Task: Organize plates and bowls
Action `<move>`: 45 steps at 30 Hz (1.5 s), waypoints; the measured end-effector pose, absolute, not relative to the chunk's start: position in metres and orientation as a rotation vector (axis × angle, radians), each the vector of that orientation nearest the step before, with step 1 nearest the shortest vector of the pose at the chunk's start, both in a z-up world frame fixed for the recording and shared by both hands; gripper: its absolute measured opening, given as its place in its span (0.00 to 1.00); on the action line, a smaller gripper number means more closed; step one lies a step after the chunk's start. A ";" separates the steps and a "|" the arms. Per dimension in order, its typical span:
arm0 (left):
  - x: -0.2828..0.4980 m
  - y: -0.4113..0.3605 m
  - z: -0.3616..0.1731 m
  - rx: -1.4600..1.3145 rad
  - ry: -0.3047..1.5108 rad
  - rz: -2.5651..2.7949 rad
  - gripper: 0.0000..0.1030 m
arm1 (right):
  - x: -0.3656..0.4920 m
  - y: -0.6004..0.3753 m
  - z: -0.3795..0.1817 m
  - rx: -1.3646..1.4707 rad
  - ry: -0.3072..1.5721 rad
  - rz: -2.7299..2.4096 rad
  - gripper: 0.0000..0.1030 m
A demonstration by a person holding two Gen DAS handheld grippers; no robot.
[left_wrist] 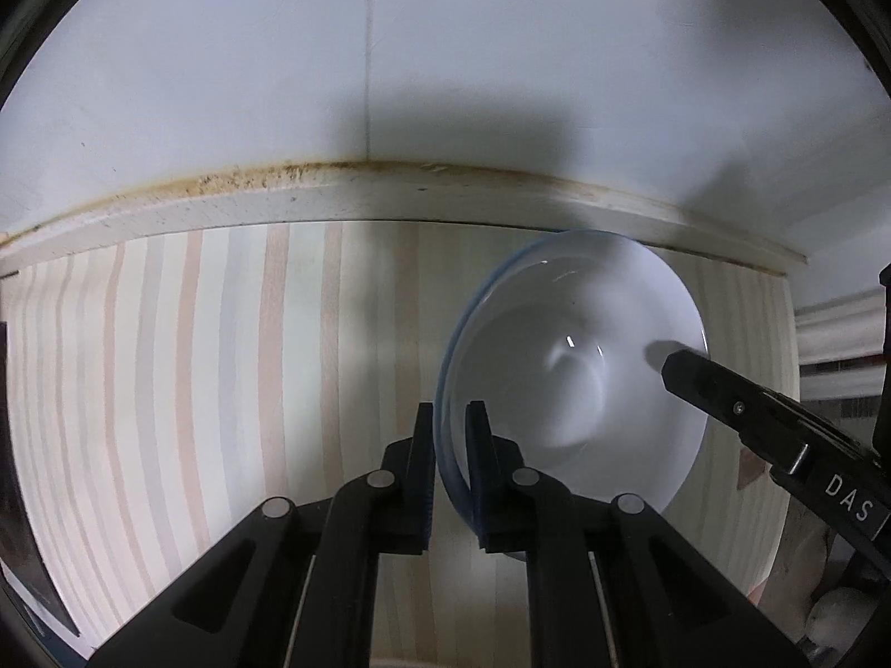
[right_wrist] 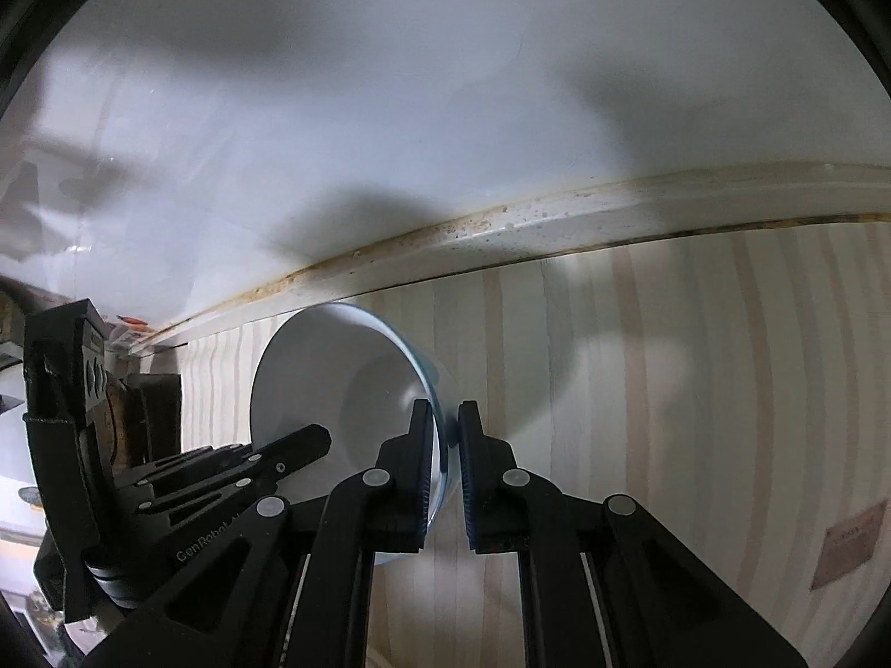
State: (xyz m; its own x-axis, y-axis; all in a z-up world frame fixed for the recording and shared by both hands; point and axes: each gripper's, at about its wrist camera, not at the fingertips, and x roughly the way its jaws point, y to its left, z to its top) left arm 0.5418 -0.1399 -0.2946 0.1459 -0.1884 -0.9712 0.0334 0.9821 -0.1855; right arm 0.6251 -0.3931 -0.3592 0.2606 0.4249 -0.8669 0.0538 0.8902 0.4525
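A white bowl (left_wrist: 579,356) with a pale blue outside is held tilted above a striped wooden table top (left_wrist: 223,362). My left gripper (left_wrist: 452,417) is shut on the bowl's left rim, one finger inside and one outside. My right gripper (right_wrist: 445,417) is shut on the opposite rim of the same bowl (right_wrist: 328,373). The right gripper's finger shows in the left wrist view (left_wrist: 701,378) reaching in from the right. The left gripper shows in the right wrist view (right_wrist: 267,462) at lower left.
A stained white ledge (left_wrist: 390,195) runs along the table's far edge under a white wall (left_wrist: 445,55). A brown label (right_wrist: 849,543) lies on the table at the right. Dark objects (right_wrist: 150,412) stand past the table's left end.
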 end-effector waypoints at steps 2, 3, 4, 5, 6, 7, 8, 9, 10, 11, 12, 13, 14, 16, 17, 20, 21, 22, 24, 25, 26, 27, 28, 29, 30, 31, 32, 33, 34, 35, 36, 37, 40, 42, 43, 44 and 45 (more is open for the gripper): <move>0.538 -0.148 -0.287 -0.112 1.401 -0.168 0.08 | 0.614 -0.396 -0.349 0.443 1.276 0.260 0.10; 0.533 -0.150 -0.283 -0.104 1.397 -0.175 0.08 | 0.609 -0.397 -0.344 0.445 1.270 0.258 0.10; 0.527 -0.153 -0.277 -0.095 1.388 -0.184 0.08 | 0.603 -0.399 -0.339 0.449 1.264 0.255 0.10; 0.520 -0.150 -0.271 -0.086 1.382 -0.192 0.08 | 0.595 -0.401 -0.333 0.453 1.255 0.250 0.10; 0.511 -0.148 -0.266 -0.079 1.376 -0.202 0.08 | 0.588 -0.400 -0.328 0.455 1.245 0.245 0.10; 0.506 -0.149 -0.264 -0.074 1.372 -0.209 0.08 | 0.581 -0.401 -0.323 0.454 1.236 0.240 0.10; 0.510 -0.149 -0.259 -0.070 1.368 -0.217 0.08 | 0.574 -0.403 -0.318 0.455 1.228 0.234 0.10; 0.501 -0.154 -0.255 -0.059 1.363 -0.227 0.08 | 0.568 -0.406 -0.313 0.458 1.223 0.229 0.10; 0.492 -0.156 -0.252 -0.055 1.360 -0.234 0.08 | 0.559 -0.407 -0.309 0.460 1.216 0.224 0.10; 0.488 -0.155 -0.248 -0.051 1.358 -0.243 0.08 | 0.552 -0.408 -0.305 0.462 1.210 0.218 0.10; 0.490 -0.163 -0.244 -0.043 1.356 -0.251 0.08 | 0.544 -0.409 -0.301 0.464 1.204 0.211 0.10; 0.484 -0.170 -0.242 -0.034 1.352 -0.261 0.08 | 0.534 -0.411 -0.297 0.466 1.200 0.206 0.10; 0.482 -0.180 -0.241 -0.029 1.351 -0.270 0.08 | 0.525 -0.411 -0.293 0.470 1.194 0.200 0.10; 0.469 -0.190 -0.237 -0.016 1.349 -0.291 0.08 | 0.504 -0.425 -0.281 0.475 1.185 0.189 0.10; 0.461 -0.193 -0.235 -0.008 1.346 -0.303 0.08 | 0.496 -0.427 -0.278 0.479 1.182 0.183 0.10; 0.442 -0.205 -0.231 0.023 1.339 -0.329 0.08 | 0.466 -0.436 -0.268 0.486 1.171 0.162 0.10; 0.436 -0.208 -0.229 0.034 1.336 -0.336 0.08 | 0.457 -0.437 -0.266 0.490 1.168 0.154 0.10; 0.430 -0.211 -0.229 0.041 1.334 -0.344 0.08 | 0.446 -0.440 -0.264 0.492 1.166 0.147 0.10; 0.419 -0.216 -0.230 0.052 1.336 -0.360 0.09 | 0.427 -0.445 -0.260 0.499 1.160 0.132 0.10; 0.411 -0.219 -0.230 0.057 1.338 -0.371 0.09 | 0.416 -0.447 -0.259 0.501 1.158 0.123 0.10; 0.405 -0.222 -0.230 0.060 1.341 -0.379 0.09 | 0.408 -0.450 -0.258 0.505 1.157 0.115 0.10; 0.399 -0.225 -0.230 0.064 1.344 -0.387 0.09 | 0.398 -0.452 -0.258 0.512 1.157 0.106 0.10; 0.392 -0.228 -0.230 0.070 1.348 -0.397 0.09 | 0.389 -0.455 -0.257 0.515 1.156 0.099 0.10; 0.386 -0.231 -0.231 0.075 1.352 -0.405 0.09 | 0.381 -0.457 -0.258 0.519 1.157 0.092 0.10; 0.379 -0.235 -0.233 0.086 1.357 -0.417 0.09 | 0.373 -0.459 -0.259 0.523 1.158 0.086 0.10; 0.374 -0.238 -0.234 0.094 1.361 -0.424 0.09 | 0.362 -0.463 -0.261 0.532 1.159 0.076 0.10; 0.369 -0.242 -0.236 0.104 1.366 -0.433 0.09 | 0.354 -0.465 -0.263 0.536 1.163 0.070 0.10; 0.363 -0.246 -0.240 0.119 1.373 -0.444 0.09 | 0.346 -0.468 -0.266 0.540 1.169 0.063 0.10; 0.360 -0.249 -0.243 0.127 1.379 -0.451 0.09 | 0.336 -0.470 -0.270 0.546 1.178 0.057 0.10; 0.356 -0.252 -0.245 0.134 1.387 -0.459 0.09 | 0.329 -0.473 -0.274 0.551 1.186 0.051 0.10; 0.352 -0.257 -0.250 0.147 1.400 -0.467 0.08 | 0.323 -0.474 -0.278 0.554 1.195 0.046 0.10; 0.348 -0.259 -0.252 0.154 1.407 -0.471 0.09 | 0.315 -0.476 -0.284 0.557 1.206 0.040 0.10; 0.341 -0.269 -0.262 0.187 1.428 -0.479 0.08 | 0.301 -0.480 -0.299 0.569 1.235 0.023 0.10; 0.338 -0.275 -0.269 0.208 1.436 -0.482 0.08 | 0.294 -0.483 -0.307 0.577 1.247 0.013 0.10; 0.336 -0.277 -0.271 0.220 1.435 -0.484 0.08 | 0.291 -0.484 -0.312 0.581 1.254 0.008 0.10; 0.336 -0.280 -0.273 0.230 1.436 -0.485 0.08 | 0.289 -0.485 -0.315 0.584 1.256 0.004 0.10; 0.335 -0.281 -0.275 0.240 1.439 -0.486 0.08 | 0.288 -0.486 -0.317 0.589 1.259 0.001 0.10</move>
